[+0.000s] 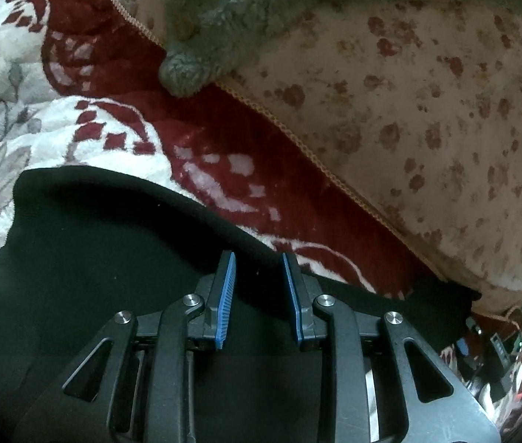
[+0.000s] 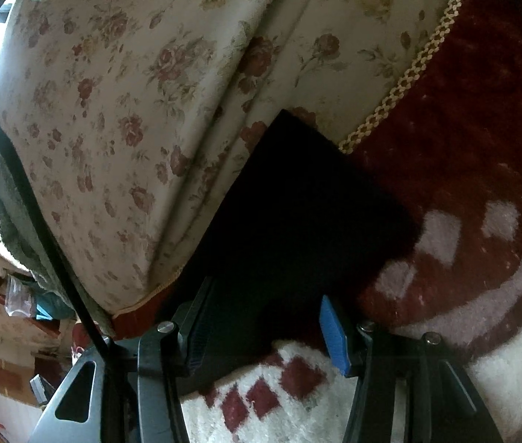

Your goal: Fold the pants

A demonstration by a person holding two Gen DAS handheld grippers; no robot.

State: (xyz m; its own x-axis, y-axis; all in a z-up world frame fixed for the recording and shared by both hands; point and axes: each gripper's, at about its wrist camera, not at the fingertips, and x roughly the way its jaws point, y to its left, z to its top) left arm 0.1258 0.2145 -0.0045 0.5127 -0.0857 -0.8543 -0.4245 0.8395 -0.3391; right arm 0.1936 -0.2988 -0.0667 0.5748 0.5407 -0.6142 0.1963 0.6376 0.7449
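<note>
In the left wrist view, the left hand-held gripper (image 1: 259, 262) hovers with its blue-padded jaws parted and nothing between them, over the edge of the black fabric pants (image 1: 105, 243), which lie on a red-and-white plush patterned blanket (image 1: 201, 136) beside a cream floral cushion (image 1: 427, 118) and a grey fleece throw (image 1: 224, 26). In the right wrist view, the right hand-held gripper (image 2: 264, 304) is likewise spread wide around a corner of the pants (image 2: 297, 199). This looks like the pre-grasp step, so both must probably close on the edges; the fabric's darkness hides seams and layers, and the garment is cut off.
</note>
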